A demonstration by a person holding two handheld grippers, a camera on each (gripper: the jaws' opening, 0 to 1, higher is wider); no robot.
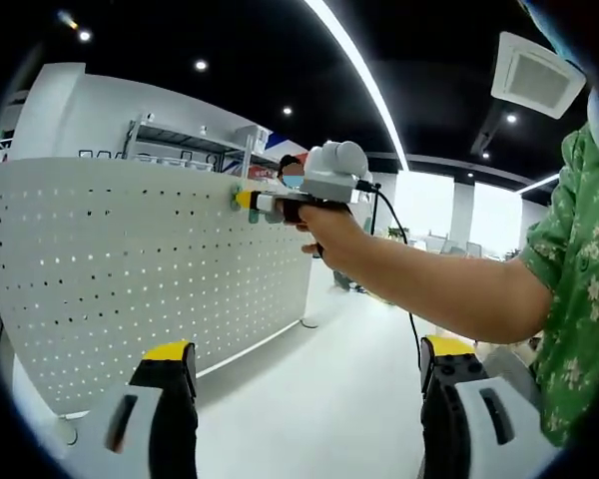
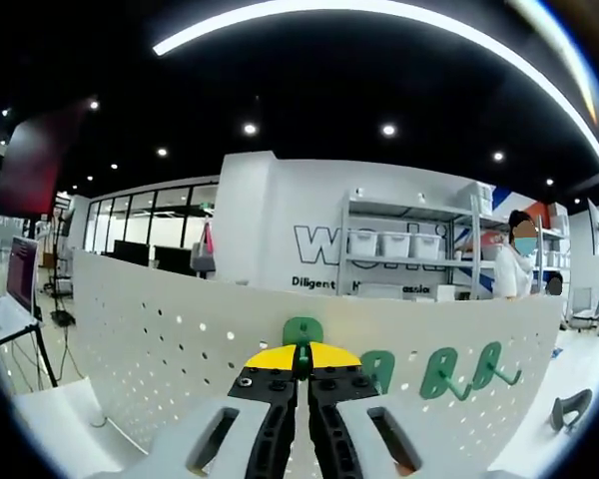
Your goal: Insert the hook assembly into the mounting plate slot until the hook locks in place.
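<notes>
Hook (image 2: pixel 301 332), a green plastic piece, sits pinched between the closed yellow-tipped jaws of the right tool (image 2: pixel 301 361), pressed up against the white perforated mounting plate (image 2: pixel 150 329) near its top edge. Taking that plate as the landmark and going left to right along it in the right gripper view: bare holes first, then the held hook at the middle, then three more green hooks (image 2: pixel 457 371) already hanging on the plate just beside it, and a grey hook (image 2: pixel 571 407) farther off near the plate's right end.

In the left gripper view the plate (image 1: pixel 130 269) stands to the left, and the right tool (image 1: pixel 248 200) meets its upper right corner, carried by a person's hand (image 1: pixel 331 232) and a forearm in a green patterned sleeve. The left tool (image 1: pixel 309 367) hangs well apart from the plate with its jaws spread wide and nothing between them.

The hook looks light and stiff, with a smooth surface that could slip or twist in the pinch, so a hold on its flat upper body, leaving the back tabs free, seems best. The plate is thin sheet and may flex under a push; a straight, steady press into the slot should seat it. Whether it has locked cannot be told.
</notes>
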